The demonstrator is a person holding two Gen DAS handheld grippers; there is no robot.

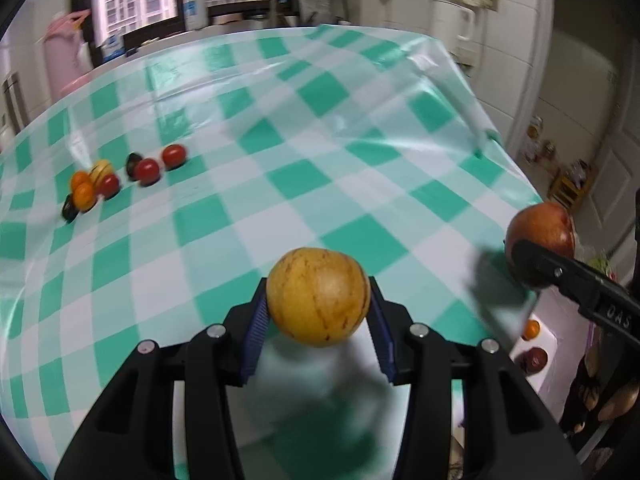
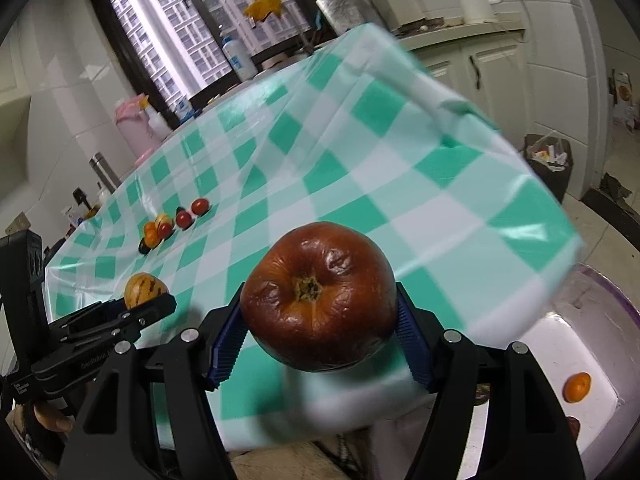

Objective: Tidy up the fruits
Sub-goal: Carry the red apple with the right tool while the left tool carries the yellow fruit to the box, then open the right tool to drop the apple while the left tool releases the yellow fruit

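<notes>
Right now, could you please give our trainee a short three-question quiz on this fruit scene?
1. True or false: the left tool holds a yellow streaked fruit.
2. The right tool grips: A) an orange, B) a wrinkled red-brown fruit, C) nothing.
3. Fill in: the small tomatoes lie on a green-and-white ______ tablecloth.

Key: 1 true; 2 B; 3 checked.

Tablecloth (image 1: 320, 152) open; tomatoes (image 1: 148, 170) (left) obstruct.
</notes>
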